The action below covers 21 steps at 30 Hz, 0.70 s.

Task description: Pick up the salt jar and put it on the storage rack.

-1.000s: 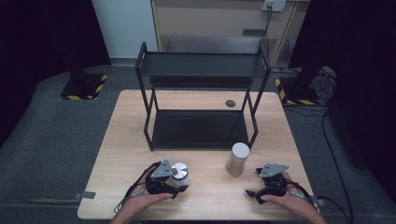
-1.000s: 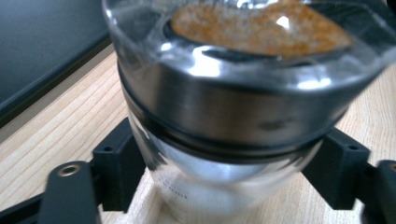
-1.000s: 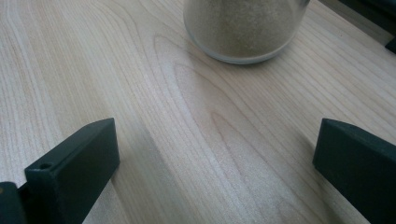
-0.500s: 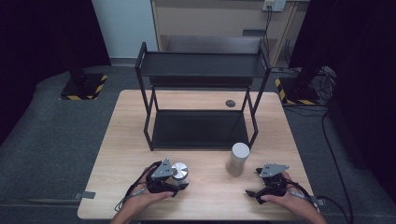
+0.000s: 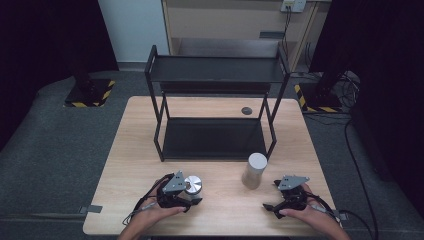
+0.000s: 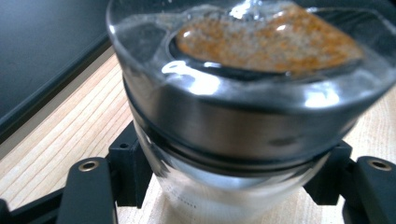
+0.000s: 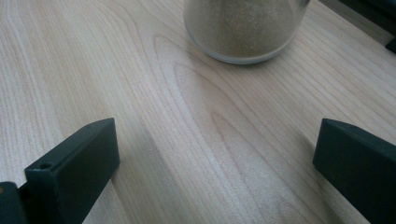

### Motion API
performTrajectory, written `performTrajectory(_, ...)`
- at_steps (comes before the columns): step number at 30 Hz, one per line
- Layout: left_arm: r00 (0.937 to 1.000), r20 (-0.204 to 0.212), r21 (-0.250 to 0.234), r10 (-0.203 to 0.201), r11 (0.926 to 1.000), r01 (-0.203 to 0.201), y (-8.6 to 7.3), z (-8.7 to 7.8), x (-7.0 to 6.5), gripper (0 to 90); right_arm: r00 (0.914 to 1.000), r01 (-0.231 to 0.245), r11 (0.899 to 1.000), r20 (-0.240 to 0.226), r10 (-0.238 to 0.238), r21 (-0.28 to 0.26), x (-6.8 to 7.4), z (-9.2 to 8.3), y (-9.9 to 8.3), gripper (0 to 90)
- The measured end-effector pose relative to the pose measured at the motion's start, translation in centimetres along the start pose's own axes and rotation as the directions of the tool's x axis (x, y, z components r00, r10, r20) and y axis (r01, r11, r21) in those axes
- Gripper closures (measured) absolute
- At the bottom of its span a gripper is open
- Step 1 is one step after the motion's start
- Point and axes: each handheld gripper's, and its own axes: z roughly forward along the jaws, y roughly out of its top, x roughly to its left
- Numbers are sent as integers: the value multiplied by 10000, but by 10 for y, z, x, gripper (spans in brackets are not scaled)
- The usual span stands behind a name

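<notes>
A small glass jar (image 5: 193, 183) with a metal-rimmed lid stands on the wooden table (image 5: 135, 150) near its front left. My left gripper (image 5: 191, 193) is shut on it. In the left gripper view the jar (image 6: 233, 116) looms close, orange-brown grains show through its lid, and the left gripper (image 6: 229, 177) has a black jaw pressed against each side of the glass. A taller jar (image 5: 255, 170) of beige powder stands to the right. My right gripper (image 5: 275, 196) rests on the table just right of it, open. In the right gripper view the tall jar (image 7: 245, 28) is ahead of the right gripper (image 7: 215, 158), apart from it.
A black two-tier metal shelf rack (image 5: 215, 70) stands on the far half of the table, both tiers bare. A small dark disc (image 5: 246, 110) lies on the table behind its right legs. Bare wood lies between the two jars and along the front edge.
</notes>
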Motion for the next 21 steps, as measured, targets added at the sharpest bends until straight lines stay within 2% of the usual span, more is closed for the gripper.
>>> performTrajectory(6,10000,73,-181,-43,9998,45,1,-4,0,297,10000,-2,10000,0,2,0,0,0,0,13)
performTrajectory(13,9998,167,-74,-144,9999,145,5,-10,0,298,10000,2,10000,-2,-2,1,0,0,0,13)
performTrajectory(17,9997,205,0,-101,9999,101,7,-12,-2,297,10000,-1,10000,-3,1,-3,0,0,0,13)
performTrajectory(19,9999,102,136,77,9999,-79,10,-14,-4,297,10000,-2,10000,-3,2,-2,0,0,0,13)
performTrajectory(21,10000,68,141,45,9999,-46,10,-15,-3,297,10000,2,10000,-1,-2,-2,0,0,0,13)
